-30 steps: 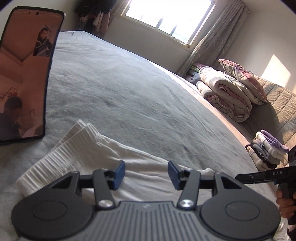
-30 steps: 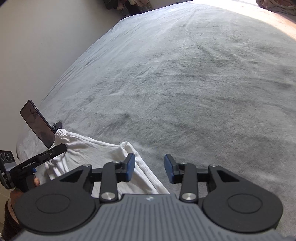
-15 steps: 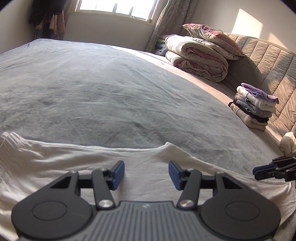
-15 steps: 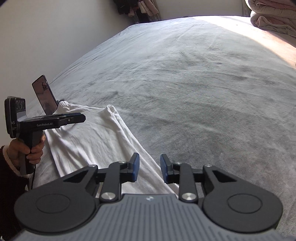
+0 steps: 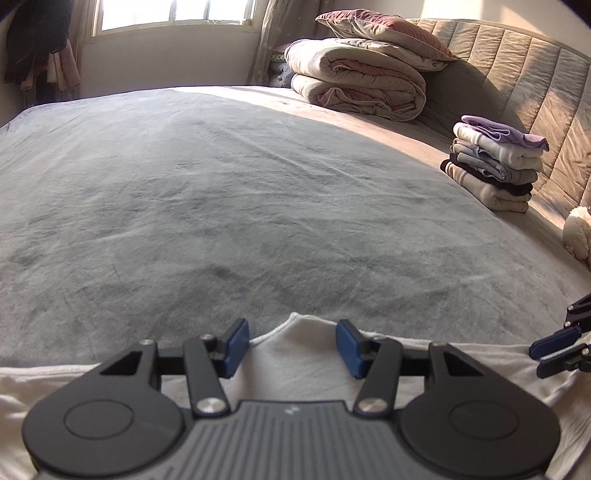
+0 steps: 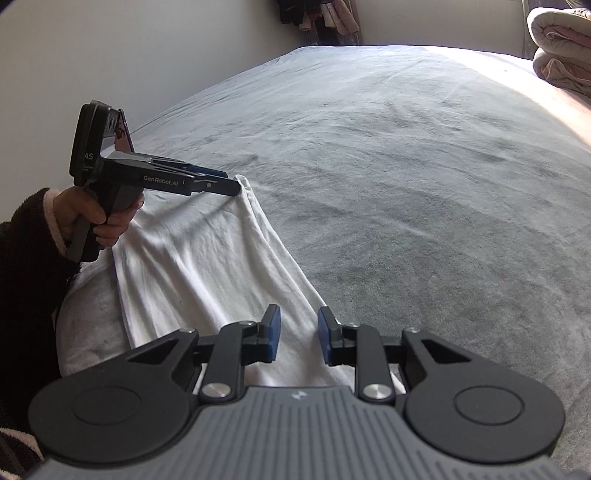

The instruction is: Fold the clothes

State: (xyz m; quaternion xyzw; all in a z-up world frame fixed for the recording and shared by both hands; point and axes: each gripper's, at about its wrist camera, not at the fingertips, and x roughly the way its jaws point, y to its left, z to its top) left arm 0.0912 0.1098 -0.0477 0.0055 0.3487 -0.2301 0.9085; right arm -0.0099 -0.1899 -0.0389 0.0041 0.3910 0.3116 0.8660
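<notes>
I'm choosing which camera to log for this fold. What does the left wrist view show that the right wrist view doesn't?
Only the left wrist view shows the stack of folded clothes, the padded headboard and the window. Only the right wrist view shows the person's left hand gripping the left gripper from the side, and the bare wall. Both show the white garment, the grey bedspread and the rolled duvet.

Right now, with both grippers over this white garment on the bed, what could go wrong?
The left gripper is open at the white garment's far edge, so closing could pinch the grey bedcover too. The right gripper is also open; uneven grasps could skew the fold.
</notes>
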